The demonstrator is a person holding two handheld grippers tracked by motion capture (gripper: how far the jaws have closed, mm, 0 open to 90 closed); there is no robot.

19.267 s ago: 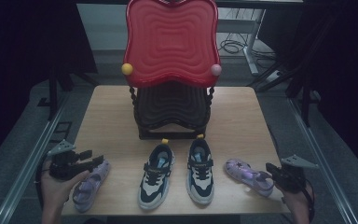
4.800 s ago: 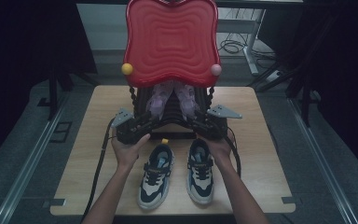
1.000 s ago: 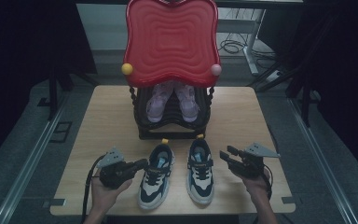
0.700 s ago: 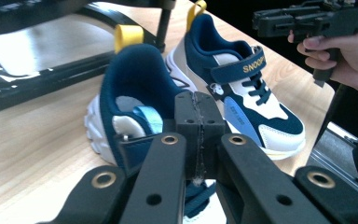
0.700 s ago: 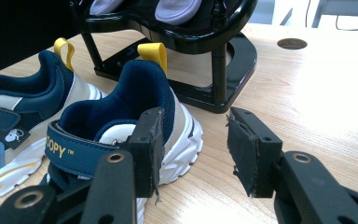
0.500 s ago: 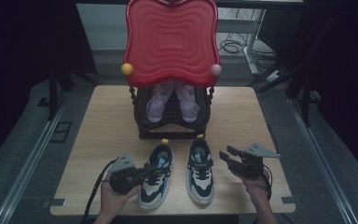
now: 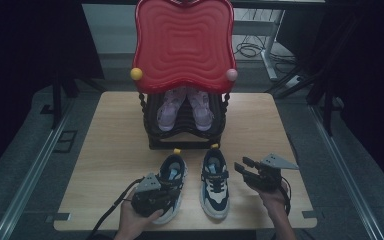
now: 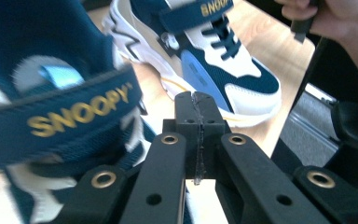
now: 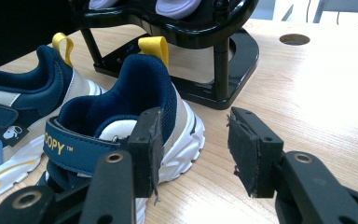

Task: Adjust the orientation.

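Both grippers sit at the near edge of the table, a pale wooden top with dark floor and dim room around it. I have the left gripper down over the near end of the left shoe, its jaws pressed together with nothing between them; in the left gripper view the shoe's dark blue strap lies just to their left, and I cannot tell whether they touch it. My left hand comes in from the near edge, palm cupping the body from below. I hold the right gripper just right of the right shoe, jaws about half open and empty; in the right gripper view one jaw stands close against that shoe's side, the other over bare wood. My right hand is level above the table.

Far behind the shoes stands a black rack holding a pair of purple shoes, under a red wavy panel.
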